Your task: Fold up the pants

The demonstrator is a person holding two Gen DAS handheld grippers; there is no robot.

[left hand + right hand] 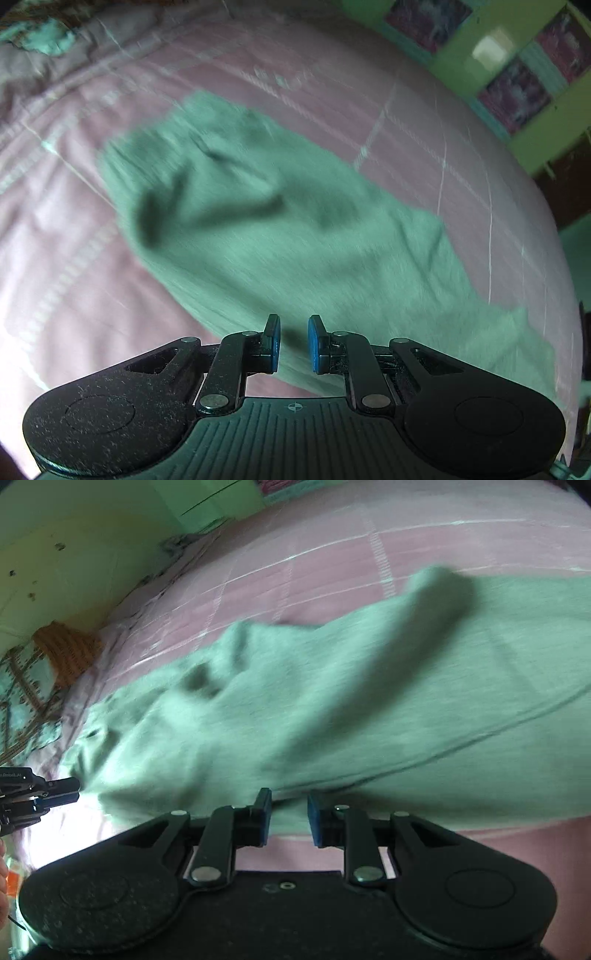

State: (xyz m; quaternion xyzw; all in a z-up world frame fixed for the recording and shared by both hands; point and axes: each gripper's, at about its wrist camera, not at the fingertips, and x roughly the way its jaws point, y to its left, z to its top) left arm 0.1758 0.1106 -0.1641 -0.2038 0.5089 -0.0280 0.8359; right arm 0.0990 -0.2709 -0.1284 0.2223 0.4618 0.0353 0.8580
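Observation:
Grey-green pants (266,229) lie spread and wrinkled on a pink checked bedsheet (74,258). My left gripper (293,343) is open, its blue pads either side of the near edge of the cloth. In the right wrist view the pants (351,709) stretch across the bed, with a raised fold near the top right. My right gripper (289,821) is open over the near hem of the pants. The left gripper shows at the left edge of the right wrist view (55,794), next to the end of the pants. Both views are motion-blurred.
The bedsheet (314,565) runs to a green wall (74,535) at the left. An orange cloth (66,653) and patterned bedding (22,686) lie at the bed's end. Green-framed panels (517,81) stand beyond the bed's right edge.

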